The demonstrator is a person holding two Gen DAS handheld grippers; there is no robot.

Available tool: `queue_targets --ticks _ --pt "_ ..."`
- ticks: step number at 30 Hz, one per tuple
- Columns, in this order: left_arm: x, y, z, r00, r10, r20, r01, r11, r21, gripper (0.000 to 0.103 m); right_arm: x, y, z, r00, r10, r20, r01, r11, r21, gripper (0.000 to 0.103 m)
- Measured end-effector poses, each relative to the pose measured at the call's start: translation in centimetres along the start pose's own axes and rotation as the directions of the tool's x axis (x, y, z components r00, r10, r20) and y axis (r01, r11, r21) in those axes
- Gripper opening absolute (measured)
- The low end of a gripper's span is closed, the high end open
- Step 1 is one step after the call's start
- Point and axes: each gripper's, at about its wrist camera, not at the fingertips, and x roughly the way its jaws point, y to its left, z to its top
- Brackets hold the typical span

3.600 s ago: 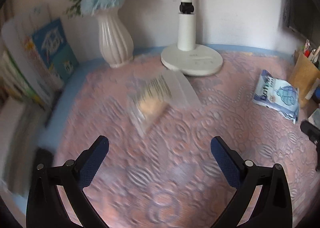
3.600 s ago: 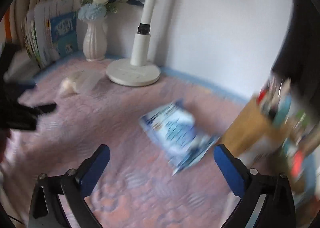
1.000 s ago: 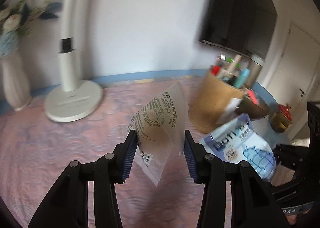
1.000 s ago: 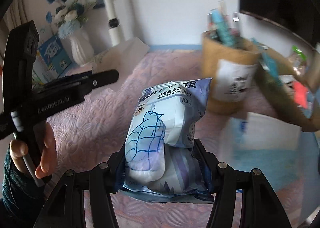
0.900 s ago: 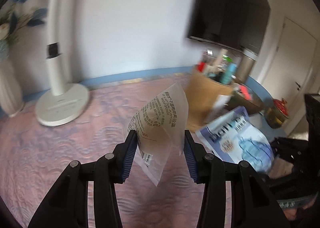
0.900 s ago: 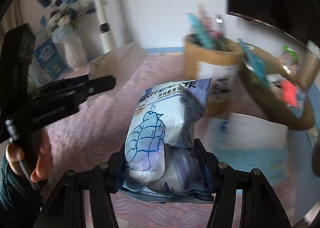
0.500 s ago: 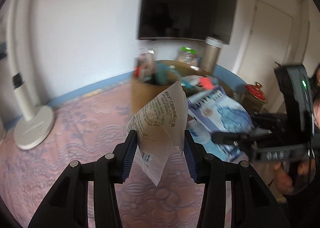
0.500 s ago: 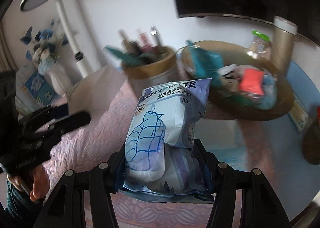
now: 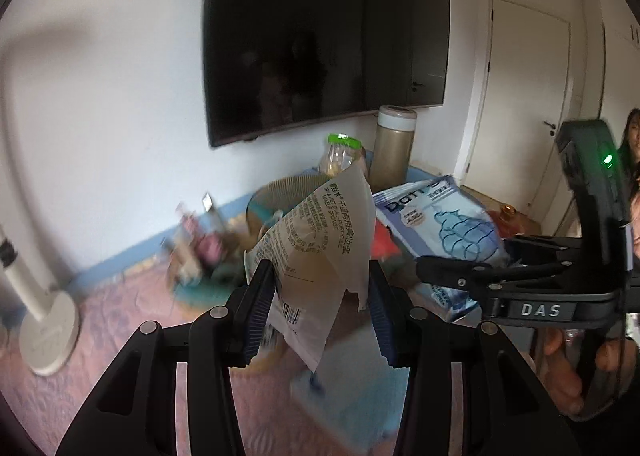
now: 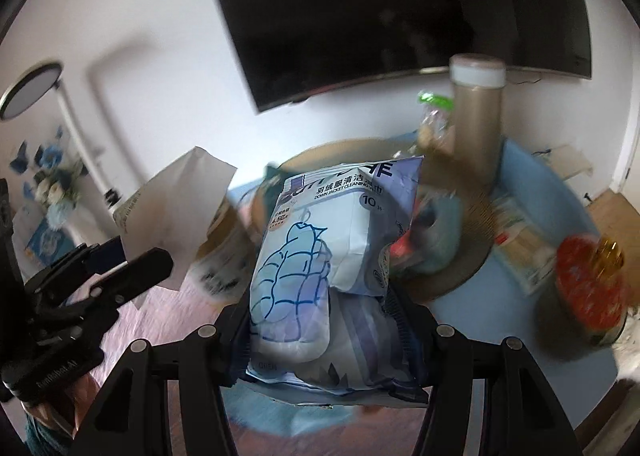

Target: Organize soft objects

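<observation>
My left gripper (image 9: 320,310) is shut on a clear sponge packet (image 9: 316,248) with printed text, held upright in the air. The right gripper (image 10: 320,332) is shut on a pale blue pack of cleaning wipes (image 10: 332,256) with a down-jacket drawing. In the left wrist view the wipes pack (image 9: 436,223) and the right gripper (image 9: 452,276) show at the right, close beside the sponge packet. The right wrist view shows the left gripper (image 10: 120,256) and the sponge packet (image 10: 172,207) at the left. Both packs hang in front of a round woven basket (image 10: 468,260).
The woven basket (image 9: 280,191) holds mixed items. Behind it stand a tall tan flask (image 10: 476,111) and a green-lidded jar (image 9: 340,155). A red-lidded jar (image 10: 588,292) sits at the right. A lamp base (image 9: 44,332), a wall screen (image 9: 320,27) and a blurred brown pen holder (image 9: 196,252) are around.
Both grippers have swung to the right and a little upward, still holding their packs. The basket, flask and wall screen have come into view; the lamp and vase slid off to the left.
</observation>
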Motion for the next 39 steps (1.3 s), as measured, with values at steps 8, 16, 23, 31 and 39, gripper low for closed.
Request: queue_targets --ticks 8,16,23,31,39 --pt "6.4 -2.1 4.7 0.996 0.09 -0.021 -0.091 0.995 -0.044 0.042 2.7 -4.0 5.9 0.996 -0.073 0.054 0.068 0.994 0.09 0.059" --pt "12.3 -2.3 6.0 0.979 0.178 -0.101 -0.187 0.978 -0.087 0.053 8.7 -7.2 10.4 1.0 -0.025 -0.018 0.028 0.983 0.183 0.063" --pt "13.6 -2.9 5.4 0.977 0.178 -0.117 -0.185 0.981 -0.052 0.083 10.4 -8.4 11.2 0.997 0.066 -0.048 -0.053 0.971 0.232 0.071" --pt "9.8 -3.2 4.2 0.977 0.188 -0.106 -0.195 0.979 -0.064 0.086 5.6 -7.5 9.9 0.997 0.074 0.035 -0.081 0.965 0.249 0.071" --pt "2.1 -1.5 1.5 0.961 0.246 -0.127 -0.254 0.966 -0.051 0.086 -0.4 -0.5 8.8 0.982 0.153 0.114 -0.171 0.971 0.165 0.072"
